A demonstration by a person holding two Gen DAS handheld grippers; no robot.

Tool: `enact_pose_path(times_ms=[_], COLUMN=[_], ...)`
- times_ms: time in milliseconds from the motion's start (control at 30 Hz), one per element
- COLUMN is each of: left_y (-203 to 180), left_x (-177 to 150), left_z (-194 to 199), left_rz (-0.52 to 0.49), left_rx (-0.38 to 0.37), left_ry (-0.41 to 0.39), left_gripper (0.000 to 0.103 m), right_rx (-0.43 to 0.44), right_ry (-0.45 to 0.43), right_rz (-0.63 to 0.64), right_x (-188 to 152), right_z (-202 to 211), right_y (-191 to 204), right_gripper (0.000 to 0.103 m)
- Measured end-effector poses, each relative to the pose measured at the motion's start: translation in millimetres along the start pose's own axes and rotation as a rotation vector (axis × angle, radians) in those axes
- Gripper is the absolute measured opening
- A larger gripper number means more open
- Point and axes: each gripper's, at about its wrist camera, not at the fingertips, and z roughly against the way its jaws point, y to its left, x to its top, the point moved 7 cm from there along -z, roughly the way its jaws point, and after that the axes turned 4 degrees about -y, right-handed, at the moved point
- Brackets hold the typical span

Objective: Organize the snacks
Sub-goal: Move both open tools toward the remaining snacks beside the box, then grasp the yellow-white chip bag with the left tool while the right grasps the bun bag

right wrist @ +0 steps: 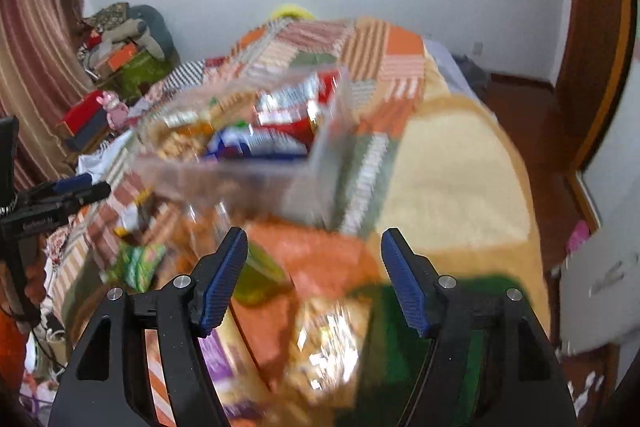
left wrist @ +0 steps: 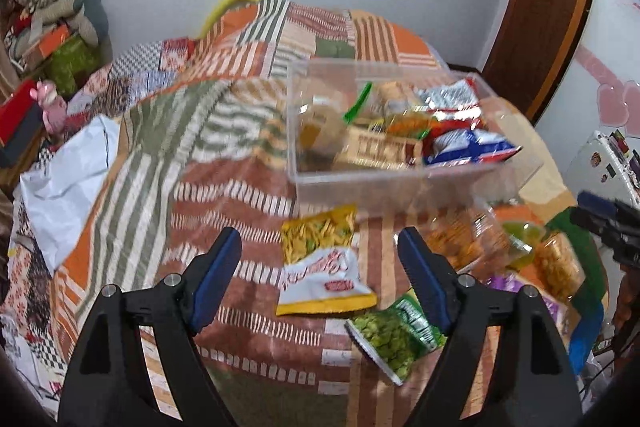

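Note:
A clear plastic box (left wrist: 396, 183) stands on the patchwork bedspread (left wrist: 224, 163) and holds several snack packets. It also shows, blurred, in the right wrist view (right wrist: 224, 175). My left gripper (left wrist: 320, 271) is open and empty above a yellow-and-white snack packet (left wrist: 324, 263). A green pea packet (left wrist: 392, 337) lies just right of it. Clear bags of orange snacks (left wrist: 472, 243) lie to the right. My right gripper (right wrist: 314, 279) is open and empty above a blurred snack bag (right wrist: 332, 339). The right gripper's tips show at the left wrist view's right edge (left wrist: 604, 223).
A white plastic bag (left wrist: 68, 183) lies at the bed's left side. Boxes and folded cloth (left wrist: 44, 39) are piled in the far left corner. A wooden door (left wrist: 548, 7) stands at the right. A beige blanket (right wrist: 456, 179) covers the bed's right side.

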Motion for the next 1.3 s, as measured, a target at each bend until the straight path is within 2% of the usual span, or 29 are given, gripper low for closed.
enact_pose_path(times_ms=[200,533,567,667,700,733,800,1067,1300], left_y=[6,7,7,4,3,2,0,-3,-5], left_x=[-18,-33,-34,-35,-35,-37,-37,-40,-22], left_z=[-23,-65,-67,-68,-68,-67,-64,-40,-11], left_rz=[0.028,0.067,0.072,0.057,0.053,0.05,0.034,0.031,0.046], left_rx=[0.008,0.018,0.021,0.03,0.026,0.022,0.025,-0.003,-0.025], left_ry=[0.064,0.159,0.158,0.145,0.138,0.136,0.132,0.118,0.05], left_gripper=[0.081,0.081,0.081,0.08,0.076,0.068,0.056,0.053,0.053], right_rx=[0.011,0.008,0.012,0.01,0.011,0.014,0.022,0.016,0.015], right_ry=[0.076,0.111,0.116,0.117,0.114,0.111,0.103,0.052,-0.022], right_rz=[-0.051,-0.058,-0.061,-0.073,-0.074,-0.077,-0.086,-0.082,-0.081], right_x=[-34,-54,-55,-58,-58,-58,-57,-48,-24], right_z=[-4,-8,-9,-8,-7,-6,-3,6,22], right_y=[-6,-6,-8,-11,-12,-12,-14,-12,-10], right_gripper=[0.066,0.066,0.066,0.053,0.05,0.046,0.043,0.042,0.042])
